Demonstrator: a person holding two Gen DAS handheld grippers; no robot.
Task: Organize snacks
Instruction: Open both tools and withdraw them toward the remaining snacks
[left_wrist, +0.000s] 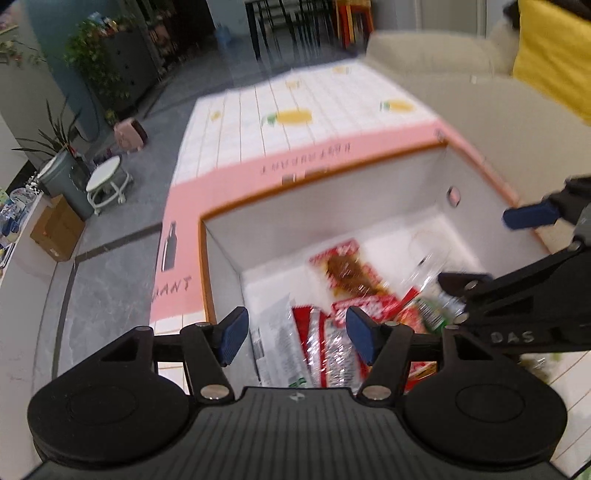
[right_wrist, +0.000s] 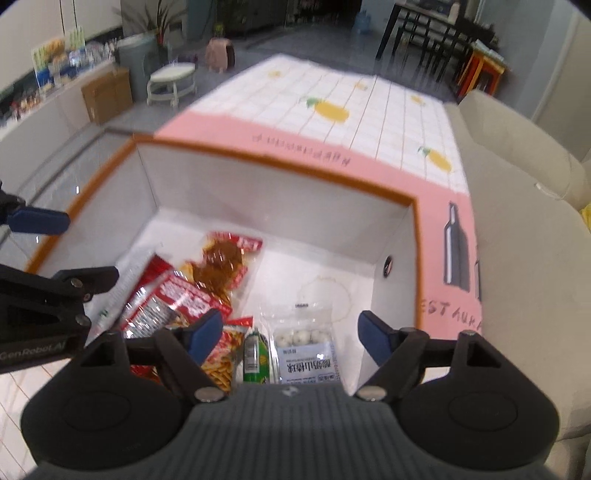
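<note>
A white box with an orange rim (left_wrist: 332, 214) (right_wrist: 277, 195) stands on a pink and white tablecloth (left_wrist: 295, 110). Inside lie a packet of brown snacks (left_wrist: 345, 271) (right_wrist: 221, 258), red packets (left_wrist: 328, 343) (right_wrist: 173, 302), a green tube (right_wrist: 253, 354) and a clear bag of white balls (right_wrist: 303, 350). My left gripper (left_wrist: 297, 332) (right_wrist: 62, 249) hangs open above the box's left side, over the red packets, gripping nothing. On the right side, my right gripper (right_wrist: 290, 332) (left_wrist: 496, 249) is open above the tube and the bag, also empty. Both views are motion-blurred.
A beige sofa (left_wrist: 461, 92) (right_wrist: 517, 184) with a yellow cushion (left_wrist: 554, 55) runs along the table's right side. On the floor to the left stand a round white stool (left_wrist: 107, 184) (right_wrist: 171, 79), a cardboard carton (left_wrist: 55, 229) and a grey bin (left_wrist: 66, 181).
</note>
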